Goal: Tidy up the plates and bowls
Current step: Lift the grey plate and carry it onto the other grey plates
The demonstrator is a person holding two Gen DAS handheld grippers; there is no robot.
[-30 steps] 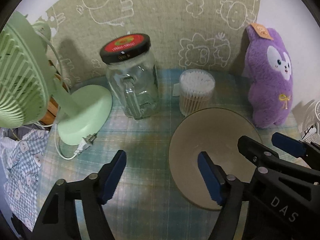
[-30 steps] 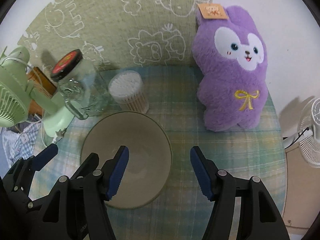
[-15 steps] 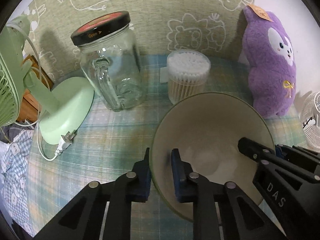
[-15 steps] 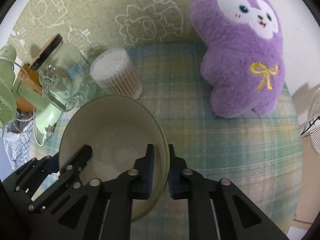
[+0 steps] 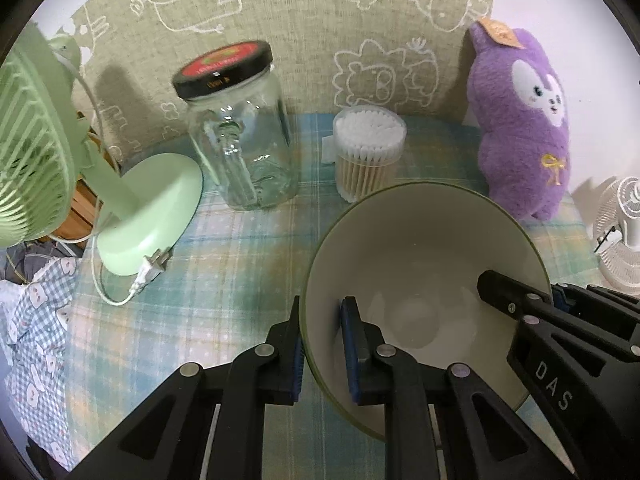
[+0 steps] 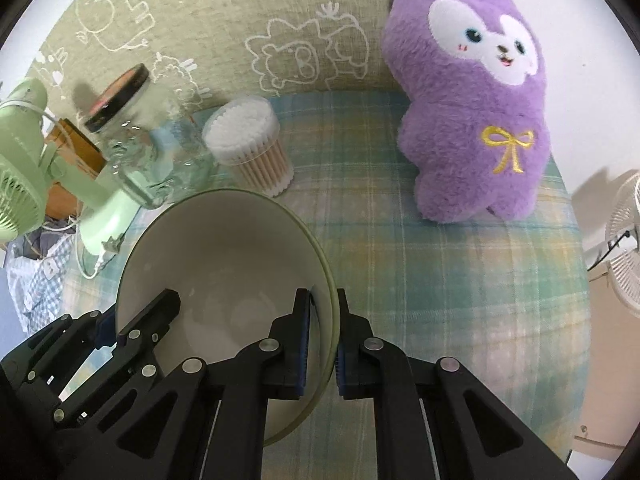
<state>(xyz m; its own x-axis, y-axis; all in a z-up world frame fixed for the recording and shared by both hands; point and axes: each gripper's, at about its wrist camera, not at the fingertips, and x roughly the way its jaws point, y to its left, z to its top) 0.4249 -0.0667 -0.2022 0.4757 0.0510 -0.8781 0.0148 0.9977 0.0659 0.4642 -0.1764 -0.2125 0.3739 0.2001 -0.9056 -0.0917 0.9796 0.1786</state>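
Note:
A cream bowl with a green rim (image 5: 424, 264) is held between both grippers above the plaid tablecloth. My left gripper (image 5: 320, 344) is shut on the bowl's left rim, one finger inside and one outside. My right gripper (image 6: 322, 332) is shut on the bowl's right rim (image 6: 224, 256) the same way. In the left wrist view the right gripper shows over the bowl's right side (image 5: 560, 304). In the right wrist view the left gripper shows at the bowl's left side (image 6: 108, 326). The bowl is empty and looks lifted off the cloth.
Behind the bowl stand a glass jar with a black lid (image 5: 240, 136), a tub of cotton swabs (image 5: 368, 152) and a purple plush toy (image 5: 524, 120). A green desk fan (image 5: 60, 152) with a loose plug stands at the left. A white fan (image 5: 620, 232) is off the table's right edge.
Both grippers went from open beside the bowl to shut on its opposite rims. The bowl has since risen and come closer to the cameras.

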